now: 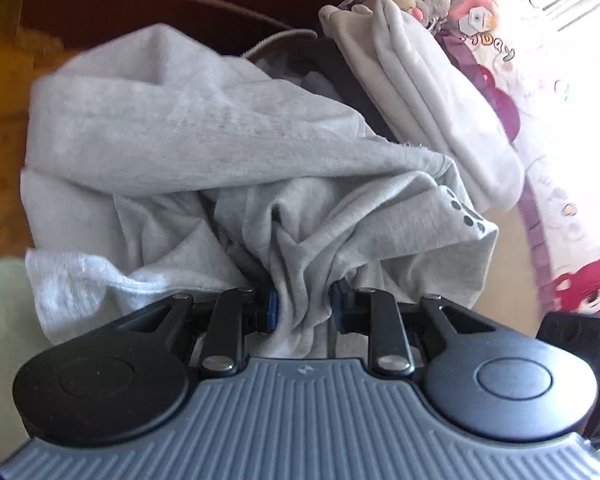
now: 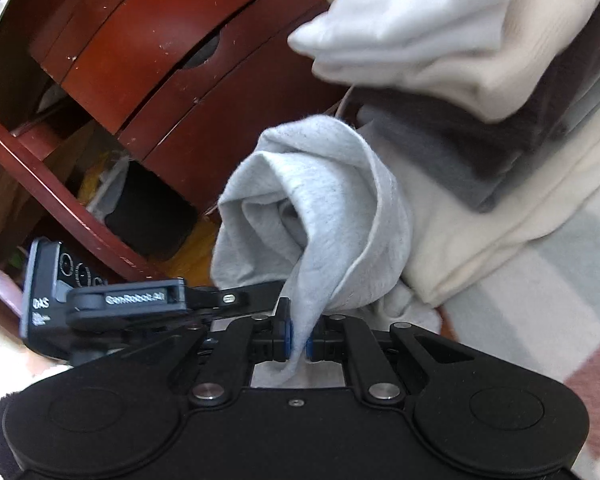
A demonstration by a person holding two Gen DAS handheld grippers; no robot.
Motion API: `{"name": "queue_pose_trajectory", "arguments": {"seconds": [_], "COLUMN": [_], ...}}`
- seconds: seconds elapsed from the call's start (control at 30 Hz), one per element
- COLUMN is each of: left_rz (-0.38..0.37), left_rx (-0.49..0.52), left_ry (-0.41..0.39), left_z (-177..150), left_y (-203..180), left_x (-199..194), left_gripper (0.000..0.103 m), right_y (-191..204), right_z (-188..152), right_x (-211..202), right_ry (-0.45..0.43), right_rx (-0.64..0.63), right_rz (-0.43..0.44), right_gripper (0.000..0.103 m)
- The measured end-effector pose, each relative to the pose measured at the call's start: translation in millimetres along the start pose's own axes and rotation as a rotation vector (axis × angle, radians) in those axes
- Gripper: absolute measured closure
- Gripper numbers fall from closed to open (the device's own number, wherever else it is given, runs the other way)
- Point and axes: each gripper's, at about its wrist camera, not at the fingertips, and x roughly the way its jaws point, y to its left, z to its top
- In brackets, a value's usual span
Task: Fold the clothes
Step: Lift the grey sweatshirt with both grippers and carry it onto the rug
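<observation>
We are holding a crumpled light grey jersey garment [image 1: 228, 152] off its support with both tools: the left tool [image 1: 303, 307] is clamping a thick bunch of gathered folds between its blue-padded fingers [image 1: 273, 309], and the right tool [image 2: 299, 340] is pinching a thinner hemmed edge of the same soft grey cloth [image 2: 316, 200], which is rolling into a loose cone above it. Taking the red-brown wooden drawer cabinet [image 2: 172, 64] as our landmark, the garment is hanging just in front of it, and a stack of folded white, cream and dark grey clothes [image 2: 452, 80] is sitting to the cabinet's right. We judge that a fold is in hand, though how far along it is we cannot tell. To do it well, we are wanting the two grips drawn apart until the cloth between them is taut and flat, since the left bunch is holding several layers at once and the rolled edge is likely to twist.
</observation>
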Motion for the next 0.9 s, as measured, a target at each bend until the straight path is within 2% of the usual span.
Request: {"name": "queue_pose_trajectory", "arguments": {"seconds": [0.13, 0.3, 0.67, 0.73, 0.83, 0.9], "left_rz": [-0.004, -0.078, -0.352, -0.352, -0.317, -0.343], "left_rx": [0.076, 0.145, 0.205, 0.243, 0.363, 0.393], "left_ry": [0.027, 0.029, -0.003, 0.009, 0.01, 0.013], "left_z": [-7.1, -14.1, -27.0, -27.0, -25.6, -22.9], "left_y": [-15.8, -35.9, -71.8, -90.4, -135.9, -163.9], "left_x": [6.1, 6.3, -26.2, -30.4, -32.9, -30.3], "left_gripper": [0.079, 0.079, 0.082, 0.082, 0.083, 0.083], "right_y": [14.1, 12.2, 33.2, 38.9, 43.1, 45.0], "right_z": [-0.7, 0.6, 2.0, 1.7, 9.2, 15.8], "right_x": [-23.9, -43.3, -96.9, -110.7, -142.9, -166.8], "right_ry": [-0.051, -0.071, -0.177, -0.203, -0.263, -0.308], "right_rx": [-0.048, -0.027, -0.034, -0.054, -0.07, -0.077], "right_rz": [0.009, 0.015, 0.111, 0.107, 0.073, 0.044], "right_gripper": [0.094, 0.094, 0.094, 0.094, 0.094, 0.094]}}
